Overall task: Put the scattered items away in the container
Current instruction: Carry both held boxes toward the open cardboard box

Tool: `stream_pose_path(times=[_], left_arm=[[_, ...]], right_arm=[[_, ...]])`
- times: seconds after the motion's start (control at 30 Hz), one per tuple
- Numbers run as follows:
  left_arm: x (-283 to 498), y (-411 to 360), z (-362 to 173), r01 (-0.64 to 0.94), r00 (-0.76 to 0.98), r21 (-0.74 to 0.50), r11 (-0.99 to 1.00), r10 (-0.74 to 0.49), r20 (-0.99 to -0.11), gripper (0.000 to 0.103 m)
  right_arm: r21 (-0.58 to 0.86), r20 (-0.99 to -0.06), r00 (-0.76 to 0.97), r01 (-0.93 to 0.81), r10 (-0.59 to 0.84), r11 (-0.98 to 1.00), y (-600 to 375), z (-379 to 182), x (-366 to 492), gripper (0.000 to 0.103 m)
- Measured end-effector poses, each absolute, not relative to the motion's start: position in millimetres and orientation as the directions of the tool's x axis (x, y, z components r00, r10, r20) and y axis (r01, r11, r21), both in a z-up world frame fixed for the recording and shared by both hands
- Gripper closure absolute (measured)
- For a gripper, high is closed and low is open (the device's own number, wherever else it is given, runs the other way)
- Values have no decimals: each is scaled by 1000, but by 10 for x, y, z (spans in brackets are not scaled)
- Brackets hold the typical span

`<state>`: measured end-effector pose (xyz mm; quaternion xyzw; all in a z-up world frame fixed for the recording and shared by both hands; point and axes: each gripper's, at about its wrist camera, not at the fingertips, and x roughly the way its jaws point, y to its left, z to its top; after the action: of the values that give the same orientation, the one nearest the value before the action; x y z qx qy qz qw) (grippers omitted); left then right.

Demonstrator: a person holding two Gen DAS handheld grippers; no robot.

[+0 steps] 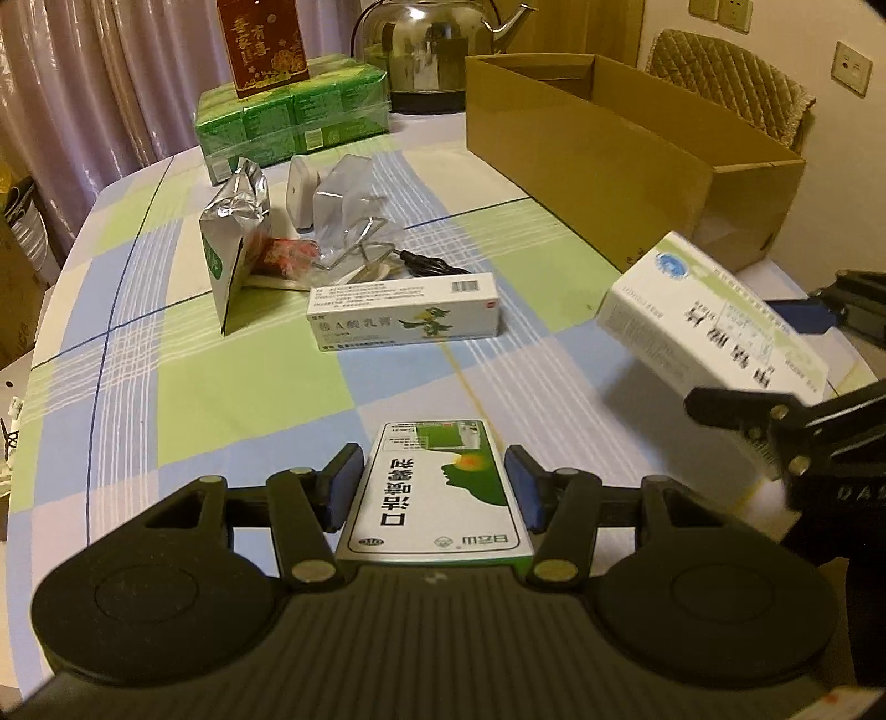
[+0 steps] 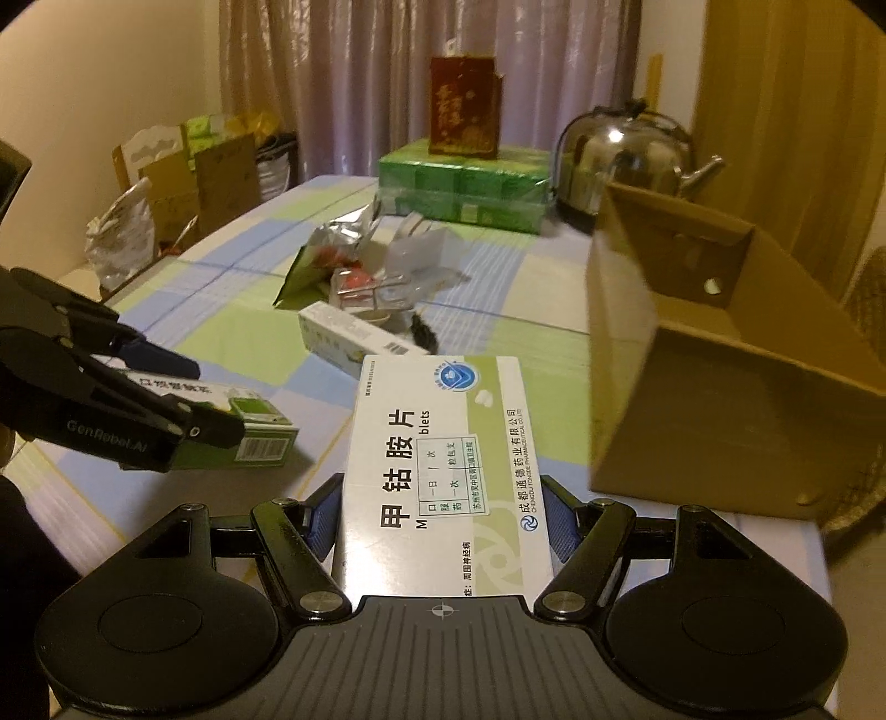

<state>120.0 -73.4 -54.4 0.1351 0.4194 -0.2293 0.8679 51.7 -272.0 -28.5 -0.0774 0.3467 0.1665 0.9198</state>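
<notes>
Left gripper point(image 1: 434, 487) clamped around green-and-white medicine box point(image 1: 437, 493), right gripper point(image 2: 440, 509) around larger white tablet box point(image 2: 443, 471).

Warm, dim indoor light tints both views yellow. The kettle point(image 1: 426, 50) shows bright glare spots, as does the foil pouch point(image 1: 235, 205). Soft shadows lie on the tablecloth point(image 1: 221, 387) under the boxes. The white medicine box point(image 1: 714, 315) is motion-blurred in the left wrist view. Fisheye bending curves the table edges, and the corners fall black.
</notes>
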Motion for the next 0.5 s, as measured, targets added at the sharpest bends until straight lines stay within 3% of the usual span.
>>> stream_pose_path(times=[0.5], left_arm=[[1140,-782,-962,528,478,60,847,-239,-845,51]], right_arm=[[-8,-691,684,-331,234,943,-2853,-381,401,35]])
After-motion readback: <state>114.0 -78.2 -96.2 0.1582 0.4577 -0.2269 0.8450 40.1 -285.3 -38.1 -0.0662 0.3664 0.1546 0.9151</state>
